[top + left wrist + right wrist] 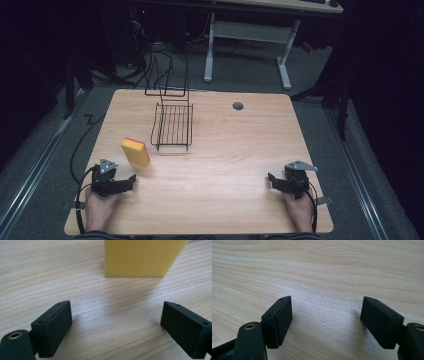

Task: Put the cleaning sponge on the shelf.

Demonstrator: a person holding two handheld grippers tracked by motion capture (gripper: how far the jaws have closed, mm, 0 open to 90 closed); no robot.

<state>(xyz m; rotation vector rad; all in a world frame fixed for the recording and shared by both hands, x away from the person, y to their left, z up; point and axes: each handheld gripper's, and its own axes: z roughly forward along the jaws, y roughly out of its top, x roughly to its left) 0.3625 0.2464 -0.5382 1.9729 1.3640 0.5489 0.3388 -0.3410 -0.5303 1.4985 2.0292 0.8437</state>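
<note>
A yellow sponge [135,151] with a red edge lies on the wooden table [225,150], left of the middle. My left gripper [131,179] rests near the front left corner, just short of the sponge [142,257]. In the left gripper view [116,317] its jaws stand wide apart with bare wood between them. My right gripper [270,178] rests near the front right corner, held by a hand. Its jaws stand apart in the right gripper view [326,312], with only table between them.
A black wire rack [173,125] stands at the table's back middle, behind the sponge. A round grey grommet [238,105] sits in the tabletop at the back right. Cables [82,145] run off the left edge. A white desk frame [250,40] stands beyond.
</note>
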